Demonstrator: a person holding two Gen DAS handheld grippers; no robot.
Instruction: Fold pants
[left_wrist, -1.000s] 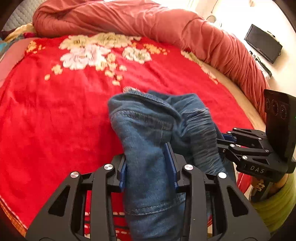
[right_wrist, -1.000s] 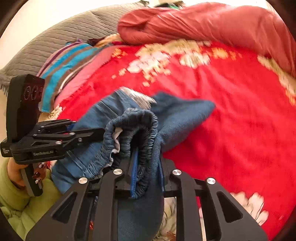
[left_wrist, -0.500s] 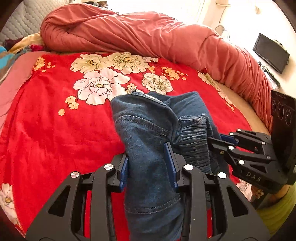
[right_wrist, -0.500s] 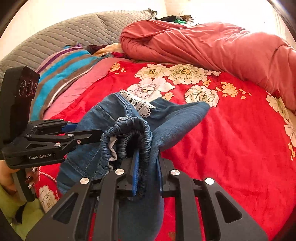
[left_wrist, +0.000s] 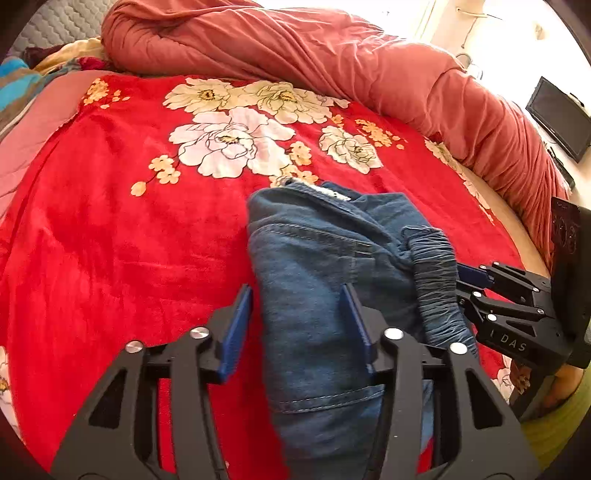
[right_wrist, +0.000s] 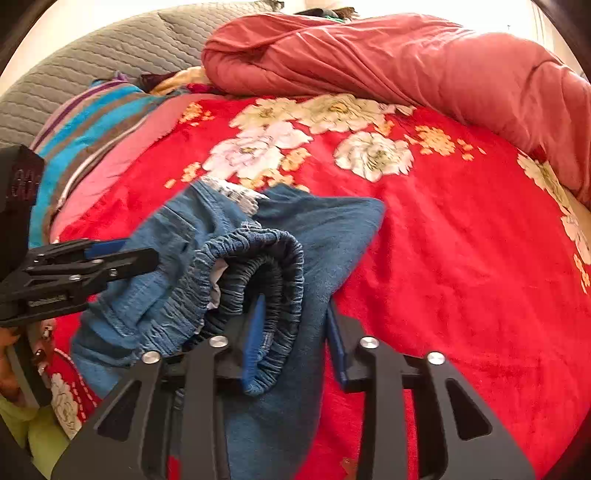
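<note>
Bedding fills both views: a red floral blanket (left_wrist: 110, 240) covers the bed, with a rolled salmon-red quilt (left_wrist: 332, 59) along its far edge and a grey quilted headboard (right_wrist: 110, 48) at far left in the right wrist view. Striped blue-and-brown cloth (right_wrist: 85, 125) lies at the far left beside the blanket. A dark screen (left_wrist: 559, 116) stands at far right. Blue denim pants (left_wrist: 317, 266) lie bunched on the near middle of the blanket, their gathered elastic waistband (right_wrist: 266, 266) folded over on the right part of the heap. Left gripper (left_wrist: 297, 325) straddles a near fold of the denim with its blue pads spread; the left pad stands clear of the cloth, so the grip is released. Right gripper (right_wrist: 295, 328) has its jaws parted around the waistband, the left pad touching the elastic and the right pad against the denim, not clamped.
</note>
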